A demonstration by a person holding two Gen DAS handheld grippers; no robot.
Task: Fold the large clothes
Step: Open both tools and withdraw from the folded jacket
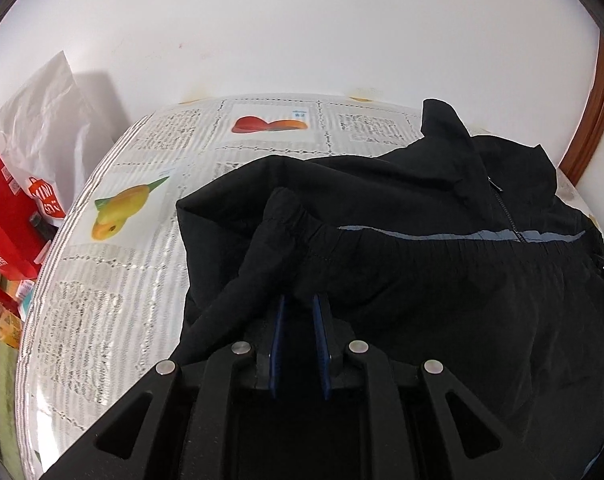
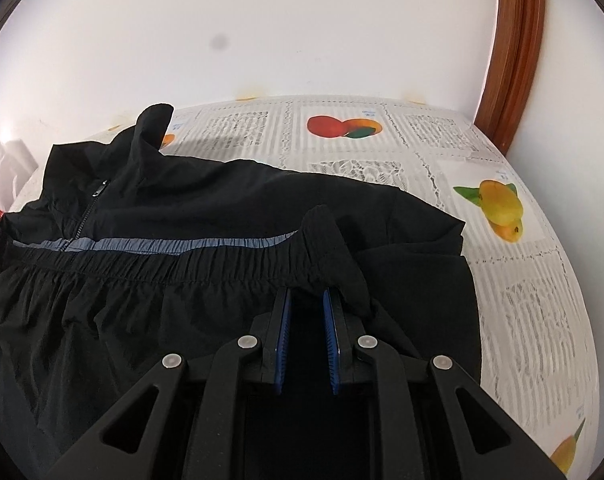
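On worktop [image 2: 522, 312], black jacket [image 1: 422, 280] lies spread. We clamp elastic hem [image 2: 221, 268]: left gripper [image 1: 299, 308] pinches left corner, right gripper [image 2: 308, 300] right corner. Hem-to-collar fold underway; next likely carry hem forward evenly, keeping tension.

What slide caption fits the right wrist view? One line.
Right gripper pinches the black jacket by its elastic hem over the fruit-print tablecloth.

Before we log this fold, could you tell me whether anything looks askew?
Only the black jacket's collar: it sticks up crumpled at the far edge instead of lying flat on the tablecloth.
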